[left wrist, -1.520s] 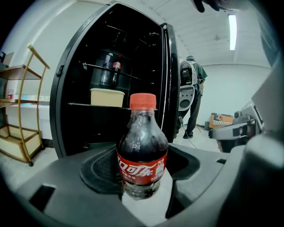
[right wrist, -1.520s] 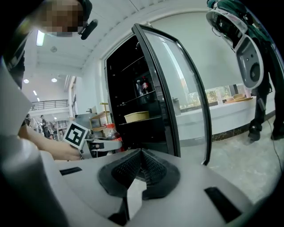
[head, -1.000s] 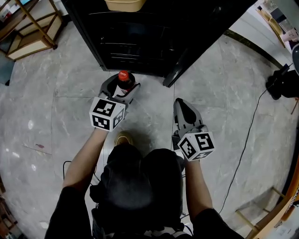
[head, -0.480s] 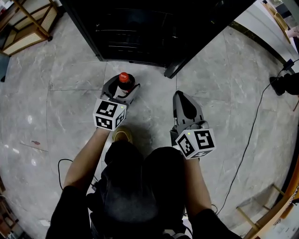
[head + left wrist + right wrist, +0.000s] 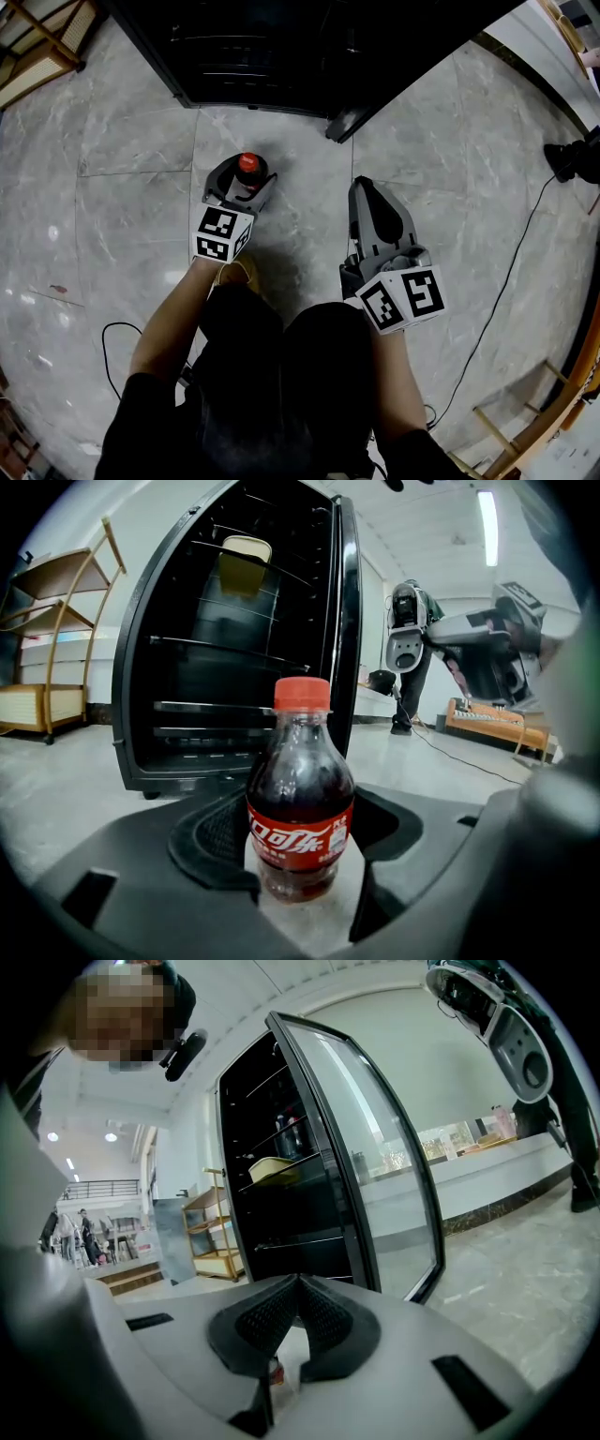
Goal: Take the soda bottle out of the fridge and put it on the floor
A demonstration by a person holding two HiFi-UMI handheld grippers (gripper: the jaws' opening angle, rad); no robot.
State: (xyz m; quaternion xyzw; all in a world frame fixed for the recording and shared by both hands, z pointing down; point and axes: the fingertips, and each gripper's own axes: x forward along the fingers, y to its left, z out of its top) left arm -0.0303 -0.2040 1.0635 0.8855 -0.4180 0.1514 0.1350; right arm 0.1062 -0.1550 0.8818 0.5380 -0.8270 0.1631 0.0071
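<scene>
Head view: the soda bottle [image 5: 247, 167] is noted out of the fridge [image 5: 281, 47], upright and red cap up between the jaws of the left hand-held gripper [image 5: 239, 180], low over the floor [image 5: 131, 216]. The open fridge door [image 5: 347, 122] lies ahead and to the right of that gripper. The right hand-held gripper [image 5: 367, 187] is seen off to the right, well apart from the bottle, with nothing carried. Left gripper view: the jaws are held fairly wide and clamped on the bottle's lower body at the label. Pale floor is seen under and past the base, but contact with the floor cannot be told. Right gripper view: the jaws are brought together at the tips, with nothing held between them. Judged: removal from the fridge is done. Left to do: the base is to be seated flat on the floor, and the grip let go and drawn back without tipping the bottle.
</scene>
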